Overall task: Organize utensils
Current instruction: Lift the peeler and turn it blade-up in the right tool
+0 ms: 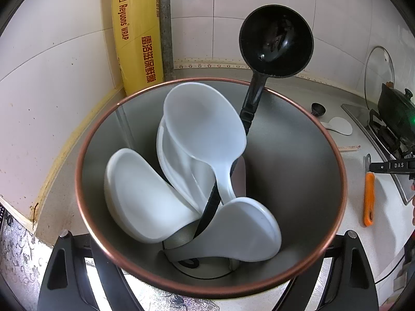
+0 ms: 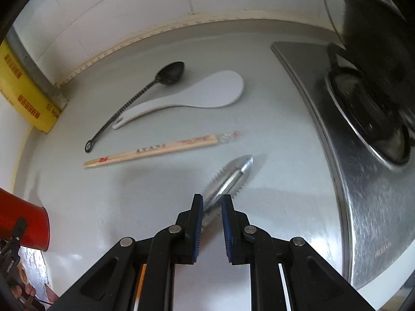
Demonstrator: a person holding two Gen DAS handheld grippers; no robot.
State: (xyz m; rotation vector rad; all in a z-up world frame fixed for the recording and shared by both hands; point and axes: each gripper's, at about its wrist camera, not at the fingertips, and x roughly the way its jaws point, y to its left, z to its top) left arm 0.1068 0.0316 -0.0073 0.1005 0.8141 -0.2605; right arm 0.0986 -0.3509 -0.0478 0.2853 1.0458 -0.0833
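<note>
My left gripper [image 1: 207, 233] is shut on the utensil holder [image 1: 80, 171], a grey cup with a copper rim and a red outside [image 2: 23, 223]. Inside stand several white rice paddles [image 1: 205, 129] and a black ladle [image 1: 276, 41]. My right gripper [image 2: 212, 202] is shut on the metal neck of a peeler [image 2: 233, 176]; its orange handle [image 1: 368, 199] shows in the left wrist view. On the counter beyond lie a pair of chopsticks [image 2: 150, 151], a white rice paddle [image 2: 207, 93] and a black spoon [image 2: 171, 73].
A yellow cling-wrap box [image 1: 136, 33] stands in the wall corner behind the holder. A steel gas stove [image 2: 363, 119] with a black pot [image 1: 394, 103] fills the right side, and a glass lid [image 1: 378, 72] leans on the tiled wall.
</note>
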